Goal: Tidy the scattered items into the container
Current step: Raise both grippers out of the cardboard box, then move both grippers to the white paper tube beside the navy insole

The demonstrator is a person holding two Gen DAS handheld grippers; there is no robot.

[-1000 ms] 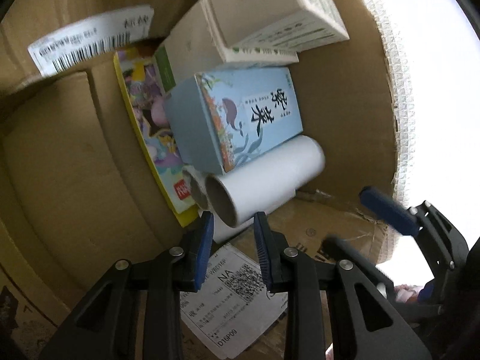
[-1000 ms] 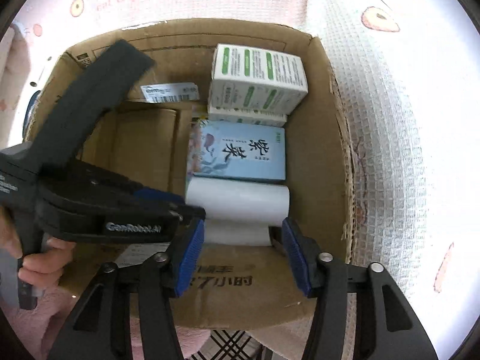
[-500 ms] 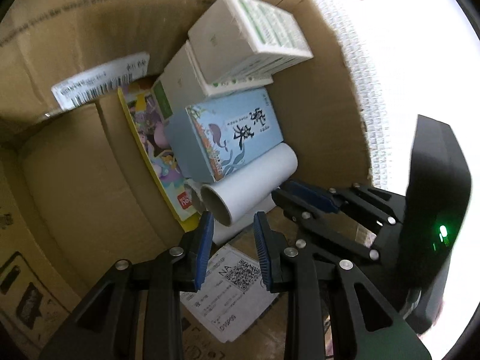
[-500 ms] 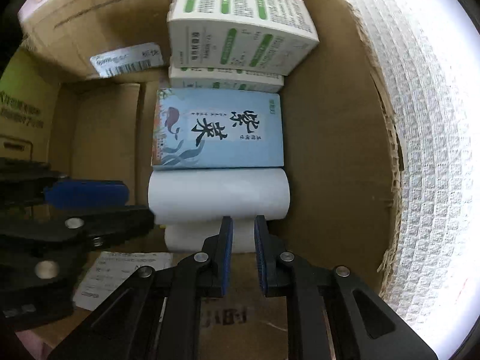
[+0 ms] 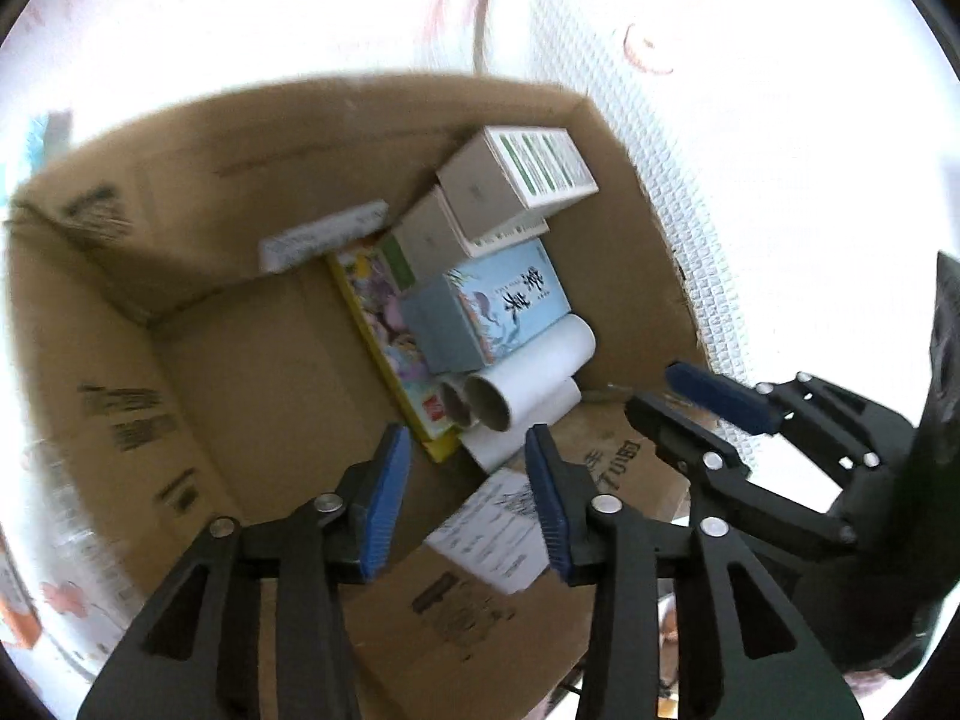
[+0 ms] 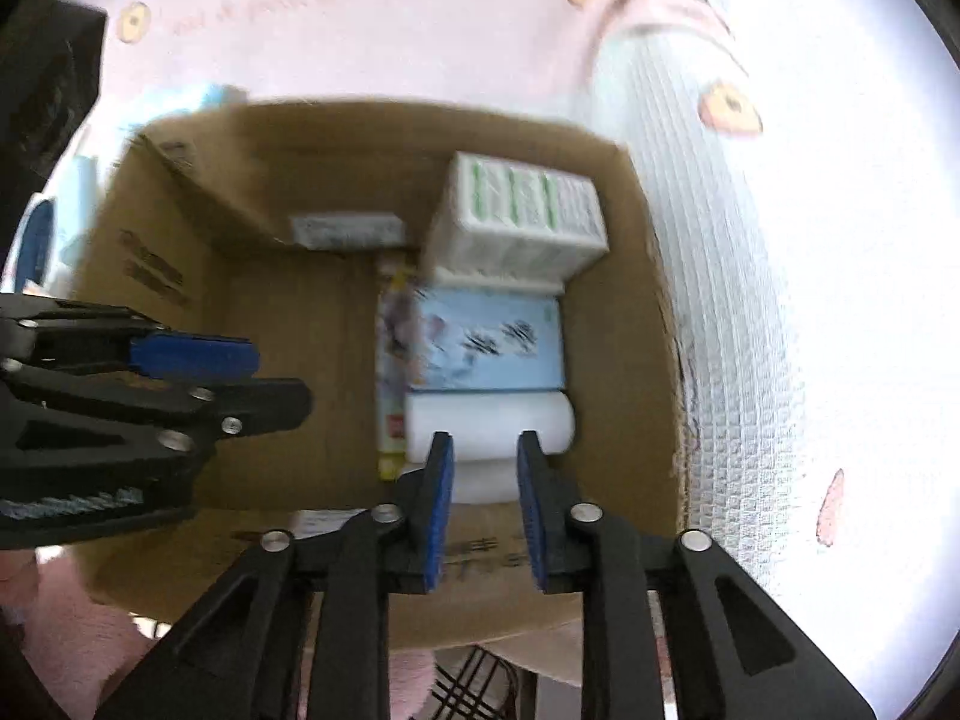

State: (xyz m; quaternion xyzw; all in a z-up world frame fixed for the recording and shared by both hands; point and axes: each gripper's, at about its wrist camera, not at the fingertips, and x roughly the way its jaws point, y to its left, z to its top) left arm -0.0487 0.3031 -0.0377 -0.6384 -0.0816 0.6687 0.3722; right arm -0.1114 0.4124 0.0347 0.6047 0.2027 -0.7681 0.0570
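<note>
Surface — pink printed blanket (image 6: 420, 42) | white waffle cloth (image 6: 750, 330) beside cardboard box (image 5: 252, 138)

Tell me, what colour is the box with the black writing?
Light blue box, clearest in the left wrist view.

Open cardboard box (image 5: 252, 324) holds, along its right wall: two stacked white-green cartons (image 5: 516, 177), a light-blue box (image 5: 510, 306), two white rolls (image 5: 528, 378) lying flat, and a colourful booklet (image 5: 378, 324).
</note>
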